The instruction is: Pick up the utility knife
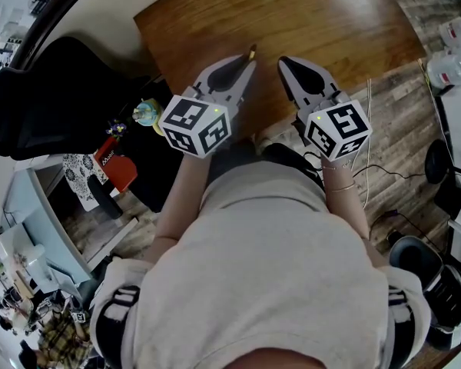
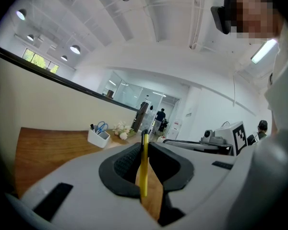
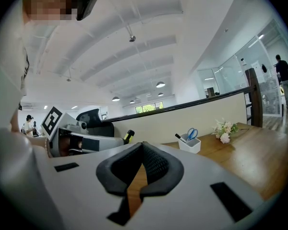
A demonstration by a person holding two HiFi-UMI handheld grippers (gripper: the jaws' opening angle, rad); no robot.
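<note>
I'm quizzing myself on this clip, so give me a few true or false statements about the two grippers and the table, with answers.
1. The left gripper has its jaws closed on the yellow utility knife. True.
2. The right gripper holds a pen. False: its jaws are shut with nothing between them.
3. Blue-handled scissors stand in the white holder on the wooden table. True.
4. The utility knife lies flat on the table. False: it is clamped in the left gripper.

Yellow utility knife, brown wood-grain table, white pen holder, blue scissors
</note>
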